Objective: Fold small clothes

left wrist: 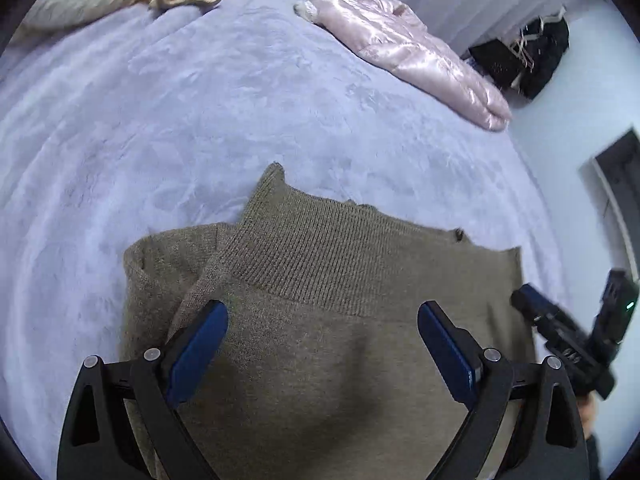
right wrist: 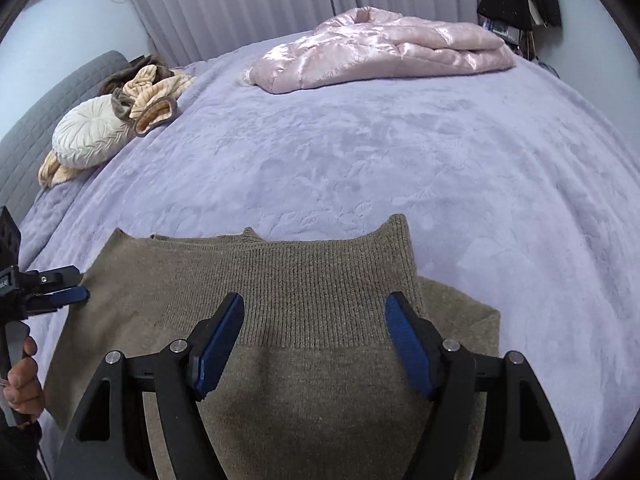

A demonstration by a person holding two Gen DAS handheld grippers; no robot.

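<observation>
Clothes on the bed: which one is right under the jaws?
The brown knitted sweater, lying flat beneath both open grippers. The shiny pink jacket and the peach fleece bundle lie far across the bed.

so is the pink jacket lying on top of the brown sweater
No, the pink jacket lies at the bed's far side, well apart from the brown sweater.

Soft daylight, fisheye-warped dark corners

a pink quilted jacket [right wrist: 384,46] is laid at the bed's [right wrist: 360,168] far edge; a white round cushion [right wrist: 90,136] is seen at its far left corner.
</observation>
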